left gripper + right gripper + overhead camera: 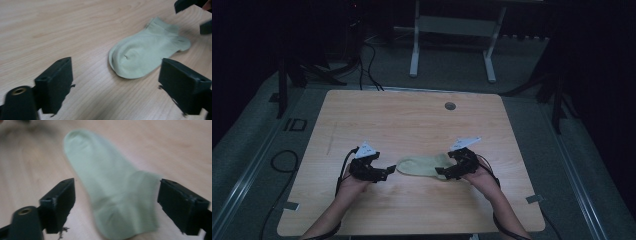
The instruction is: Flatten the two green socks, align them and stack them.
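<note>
Sock (pixel 422 165) lay flat on the table (pixel 412 120), near the front edge, between the two grippers; pale green, toe toward the left gripper (pixel 388 171), cuff toward the right gripper (pixel 443 172). Left jaws stood spread with nothing between them, toe just beyond the tips in the left gripper view. Right jaws also spread, straddling the cuff end (pixel 125 215) without pressing on it. Risks, as judged: thin knit lying flush on wood gives the pads little to bite, so a closing pinch could slide over the fabric or catch the top layer only, leaving the sock to peel open when lifted. A low approach might scrape the tips on the table and push the sock into a bunch. If one side gripped first and pulled, the sock could drag or twist away from the other.
</note>
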{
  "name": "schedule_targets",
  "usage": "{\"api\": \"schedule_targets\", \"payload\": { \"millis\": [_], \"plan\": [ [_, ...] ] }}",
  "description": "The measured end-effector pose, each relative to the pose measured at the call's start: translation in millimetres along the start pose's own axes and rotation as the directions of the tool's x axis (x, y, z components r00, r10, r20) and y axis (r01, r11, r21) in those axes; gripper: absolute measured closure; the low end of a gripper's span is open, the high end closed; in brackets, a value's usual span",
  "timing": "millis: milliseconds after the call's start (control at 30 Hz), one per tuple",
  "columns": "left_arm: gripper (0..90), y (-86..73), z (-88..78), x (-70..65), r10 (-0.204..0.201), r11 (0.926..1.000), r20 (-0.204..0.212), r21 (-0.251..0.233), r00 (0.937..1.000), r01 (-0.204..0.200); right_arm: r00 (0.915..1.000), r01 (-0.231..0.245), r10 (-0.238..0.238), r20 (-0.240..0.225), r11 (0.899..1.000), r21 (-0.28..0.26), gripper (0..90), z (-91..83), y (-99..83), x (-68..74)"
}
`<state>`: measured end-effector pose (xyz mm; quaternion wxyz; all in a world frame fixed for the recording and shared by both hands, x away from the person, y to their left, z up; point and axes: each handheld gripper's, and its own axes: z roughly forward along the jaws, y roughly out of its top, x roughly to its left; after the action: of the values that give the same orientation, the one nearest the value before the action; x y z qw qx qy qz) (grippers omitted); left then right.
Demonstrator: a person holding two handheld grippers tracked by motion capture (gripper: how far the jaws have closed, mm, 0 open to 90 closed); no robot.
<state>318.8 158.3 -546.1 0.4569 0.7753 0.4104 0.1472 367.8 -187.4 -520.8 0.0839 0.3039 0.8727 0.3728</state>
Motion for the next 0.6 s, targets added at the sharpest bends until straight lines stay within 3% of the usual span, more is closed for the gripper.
{"api": "schedule_targets", "payload": {
  "millis": [100,233,267,300,333,500,600],
  "plan": [
    [8.2,-4.7,-3.0,2.3,0.008,0.9998,-0.045,-0.020,0.9989,-0.009,0.9980,-0.004,0.005,0.062,1.000,-0.020,12.2,-5.9,-2.3,-5.8],
    [8.2,-10.2,-10.0,9.9,-0.013,0.9991,-0.085,-0.040,0.9963,0.010,0.9914,-0.047,0.058,0.117,0.995,-0.092,12.2,-18.2,-7.4,-17.1],
    [8.2,-12.6,-13.6,13.5,-0.004,0.9995,-0.111,-0.031,0.9938,0.001,0.9882,-0.062,0.076,0.133,0.992,-0.106,12.3,-21.5,-9.2,-20.6],
    [8.2,-12.6,-13.6,13.5,-0.004,0.9995,-0.111,-0.031,0.9938,0.001,0.9882,-0.062,0.076,0.133,0.992,-0.106,12.3,-21.5,-9.2,-20.6],
    [8.2,-13.4,-14.4,14.3,-0.008,0.9994,-0.116,-0.034,0.9932,0.004,0.9809,-0.085,0.104,0.164,0.989,-0.122,12.3,-26.7,-12.9,-26.7],
    [8.2,-19.8,-23.4,22.5,-0.030,0.9989,-0.149,-0.039,0.9885,0.024,0.9688,-0.108,0.133,0.209,0.986,-0.125,12.3,-35.2,-22.0,-36.9],
    [6.2,-26.3,-31.5,29.4,-0.041,0.9989,-0.190,-0.031,0.9808,0.036,0.9606,-0.124,0.150,0.234,0.985,-0.121,12.3,-42.8,-34.5,-45.0]
  ]
}}
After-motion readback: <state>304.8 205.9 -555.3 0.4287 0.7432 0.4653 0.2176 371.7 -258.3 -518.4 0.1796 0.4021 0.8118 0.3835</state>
